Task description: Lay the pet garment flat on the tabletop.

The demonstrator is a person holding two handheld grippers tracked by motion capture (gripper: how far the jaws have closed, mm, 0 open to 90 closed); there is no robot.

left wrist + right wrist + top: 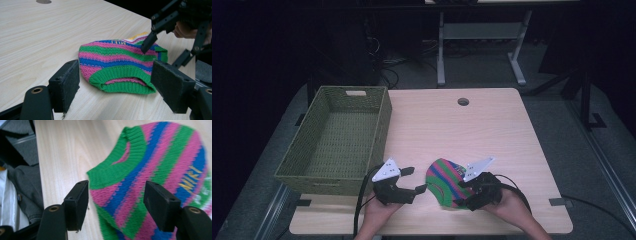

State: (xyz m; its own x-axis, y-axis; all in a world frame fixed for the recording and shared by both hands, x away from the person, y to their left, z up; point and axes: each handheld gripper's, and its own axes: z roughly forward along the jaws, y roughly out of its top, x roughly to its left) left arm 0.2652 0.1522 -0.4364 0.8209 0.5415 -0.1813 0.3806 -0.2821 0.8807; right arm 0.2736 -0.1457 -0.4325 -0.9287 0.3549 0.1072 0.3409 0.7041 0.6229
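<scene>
Striped knit garment (pixel 446 183) lies flat at near table (pixel 492 125) edge, between grippers. Left gripper (pixel 116 86) gapes before green hem; right gripper (pixel 116 205) apart above, nothing pinched. Grip both hem corners before lifting toward basket (pixel 314 170)

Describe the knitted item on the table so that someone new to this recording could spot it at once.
On the pale wooden table, look at the near edge, right of the green woven basket. Between the left tool and the right tool lies a small knitted sweater. It alone is soft and striped in green, pink and blue, with yellow lettering.
</scene>
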